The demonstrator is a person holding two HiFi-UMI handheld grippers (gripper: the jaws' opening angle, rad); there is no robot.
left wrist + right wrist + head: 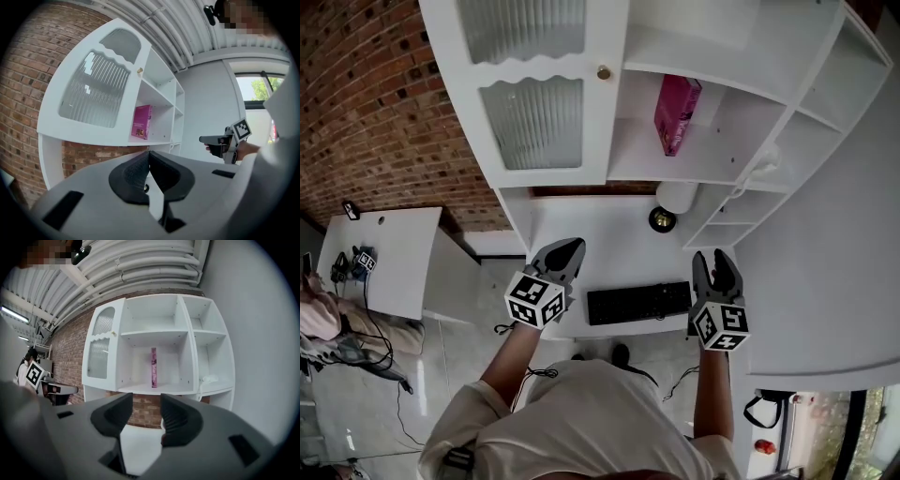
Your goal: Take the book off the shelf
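A pink book (676,113) stands upright, alone, in the middle compartment of the white shelf unit (712,173). From the left gripper view the book (141,122) shows its cover; from the right gripper view the book (153,367) shows its spine, straight ahead above the jaws. My left gripper (566,254) hangs over the desk with its jaws shut and empty. My right gripper (716,267) is held level with it, jaws open, nothing between them. Both are well short of the shelf.
A black keyboard (638,302) lies on the white desk (609,234) between the grippers. A round dark object (662,219) and a white cylinder (677,195) sit at the desk's back. A ribbed-glass cabinet door (534,94) is left of the book. A white side table (380,258) stands at left.
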